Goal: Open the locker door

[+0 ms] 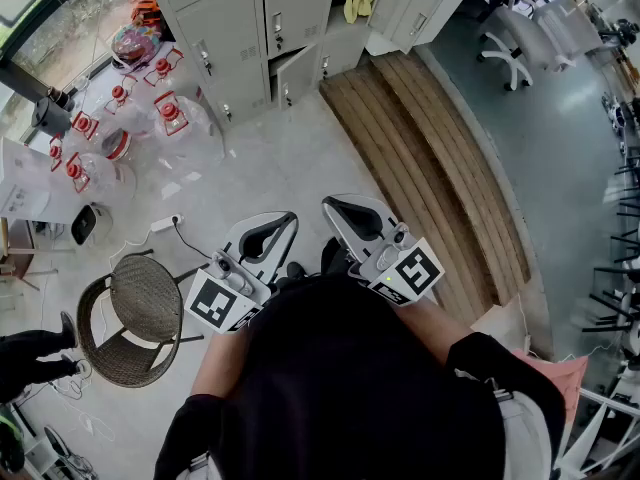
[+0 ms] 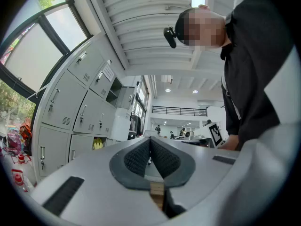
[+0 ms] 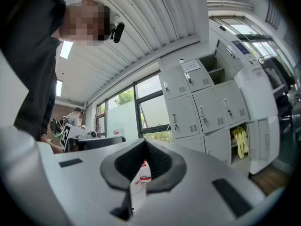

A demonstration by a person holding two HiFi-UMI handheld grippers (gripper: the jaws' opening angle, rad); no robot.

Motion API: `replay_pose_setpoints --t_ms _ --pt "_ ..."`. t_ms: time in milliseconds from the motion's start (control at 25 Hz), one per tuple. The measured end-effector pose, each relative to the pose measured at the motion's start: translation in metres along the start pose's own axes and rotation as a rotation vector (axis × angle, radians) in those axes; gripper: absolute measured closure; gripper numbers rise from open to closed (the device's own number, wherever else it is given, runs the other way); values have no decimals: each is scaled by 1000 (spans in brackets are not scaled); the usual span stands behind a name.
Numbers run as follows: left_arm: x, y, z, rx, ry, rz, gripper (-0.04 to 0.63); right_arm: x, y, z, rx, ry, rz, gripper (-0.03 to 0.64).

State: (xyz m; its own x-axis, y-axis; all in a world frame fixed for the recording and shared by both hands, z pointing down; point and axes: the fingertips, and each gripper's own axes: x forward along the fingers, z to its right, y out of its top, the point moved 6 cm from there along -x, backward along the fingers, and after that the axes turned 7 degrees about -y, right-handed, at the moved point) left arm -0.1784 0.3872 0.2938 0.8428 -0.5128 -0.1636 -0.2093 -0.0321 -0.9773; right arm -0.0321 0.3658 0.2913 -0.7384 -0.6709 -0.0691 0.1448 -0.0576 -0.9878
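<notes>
Red-capped bottles [image 1: 168, 110] stand left of the lockers [image 1: 240, 28], wooden planks [image 1: 430, 158] right. The left claw [image 1: 268, 233] and right claw [image 1: 350, 216], both closed on nothing, hang well short of the lockers.

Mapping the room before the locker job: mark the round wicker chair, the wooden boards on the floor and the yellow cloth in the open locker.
Wicker chair [image 1: 147, 298], head view, on its round woven panel.
Wooden boards [image 1: 430, 158], head view, mid-length on a middle board.
Yellow cloth [image 3: 240, 142], right gripper view, on its hanging middle.
</notes>
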Motion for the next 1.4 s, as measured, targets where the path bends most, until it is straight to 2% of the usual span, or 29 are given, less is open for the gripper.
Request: replay_pose_setpoints --t_ms 320,600,760,880,1120,1400 --pt "13 -1 7 1 -17 -27 584 -9 2 5 18 -2 18 606" --pt "35 -17 14 -29 -61 -72 584 -31 -2 24 66 -66 42 606" --pt "54 -23 18 -71 -92 -44 584 -49 -9 39 111 -85 37 606" --pt "74 -21 18 -59 -109 -36 584 -54 -5 61 120 -99 54 606" --pt "112 -17 4 -18 -75 -58 584 -50 8 107 116 -71 83 606" --pt "173 -7 -28 20 -8 -46 584 -36 30 180 107 -18 94 606"
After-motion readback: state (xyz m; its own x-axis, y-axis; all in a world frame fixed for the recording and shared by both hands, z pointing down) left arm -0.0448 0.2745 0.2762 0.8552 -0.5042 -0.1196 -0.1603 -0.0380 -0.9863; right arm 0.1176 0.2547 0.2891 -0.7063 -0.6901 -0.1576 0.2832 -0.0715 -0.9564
